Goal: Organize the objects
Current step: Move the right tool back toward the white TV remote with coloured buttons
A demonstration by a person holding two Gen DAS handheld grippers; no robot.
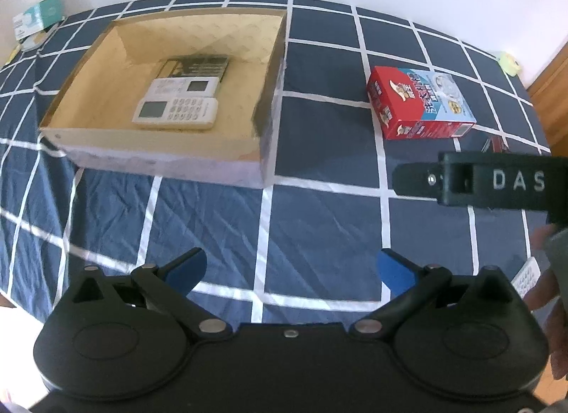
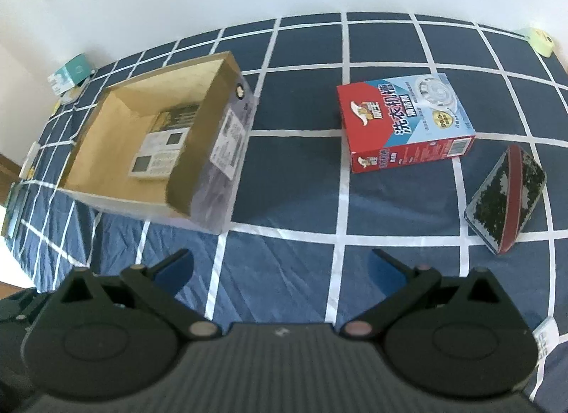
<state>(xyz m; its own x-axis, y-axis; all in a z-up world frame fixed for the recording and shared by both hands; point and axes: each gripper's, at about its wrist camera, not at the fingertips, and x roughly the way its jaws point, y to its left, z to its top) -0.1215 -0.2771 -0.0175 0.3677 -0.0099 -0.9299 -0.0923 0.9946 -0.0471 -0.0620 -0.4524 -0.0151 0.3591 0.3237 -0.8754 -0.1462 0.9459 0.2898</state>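
Note:
An open cardboard box (image 1: 170, 161) (image 2: 213, 150) sits on the checked blue bedcover. Inside lie two white remotes (image 1: 176, 110) (image 2: 156, 161) and a dark flat item (image 1: 193, 65) behind them. A red and blue detergent box (image 1: 419, 104) (image 2: 404, 121) lies to the right of the box. A dark speckled pouch with a red band (image 2: 506, 200) lies further right. My left gripper (image 1: 291, 271) is open and empty above bare cover in front of the box. My right gripper (image 2: 280, 267) is open and empty, and its side (image 1: 497, 182) shows in the left wrist view.
A teal and white carton (image 1: 39, 15) (image 2: 69, 74) lies at the far left by the wall. A pale green item (image 1: 509, 61) (image 2: 539, 40) sits at the far right corner. A white item (image 2: 548, 336) pokes in at the right edge. Wooden furniture (image 1: 553, 86) borders the bed.

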